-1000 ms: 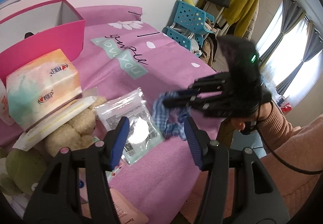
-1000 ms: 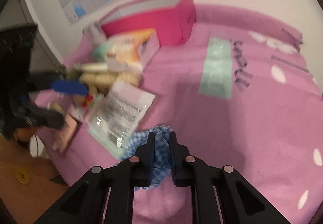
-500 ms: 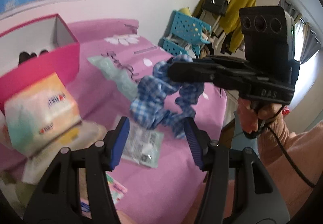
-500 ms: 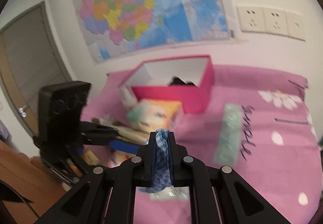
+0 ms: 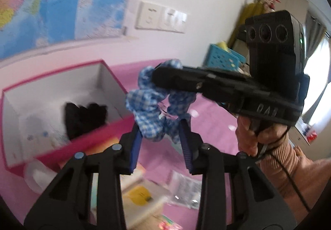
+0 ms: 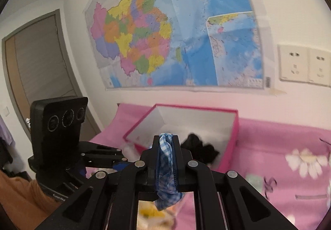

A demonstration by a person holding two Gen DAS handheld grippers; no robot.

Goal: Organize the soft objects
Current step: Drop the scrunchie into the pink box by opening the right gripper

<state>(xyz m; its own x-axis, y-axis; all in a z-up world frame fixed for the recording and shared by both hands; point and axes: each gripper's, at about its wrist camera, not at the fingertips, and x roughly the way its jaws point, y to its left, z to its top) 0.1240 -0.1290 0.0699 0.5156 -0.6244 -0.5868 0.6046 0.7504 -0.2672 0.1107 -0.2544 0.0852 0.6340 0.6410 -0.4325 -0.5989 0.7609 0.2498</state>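
Right hand-held gripper (image 6: 165, 139) clamped, left (image 5: 160, 136) agape

Bedroom (pink bedspread (image 6: 289, 141), wall map (image 6: 175, 29))

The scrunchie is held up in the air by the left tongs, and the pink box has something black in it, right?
Not quite. The right tongs hold the scrunchie, as the right wrist view shows; the left tongs are open. The pink box does have something black in it.

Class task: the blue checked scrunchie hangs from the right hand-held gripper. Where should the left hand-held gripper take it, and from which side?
Grip the lowest ruffled loop of the scrunchie, coming from below. It hangs free under the shut right hand-held gripper, between the open left hand-held gripper's fingers, so a short rise and squeeze probably takes it.
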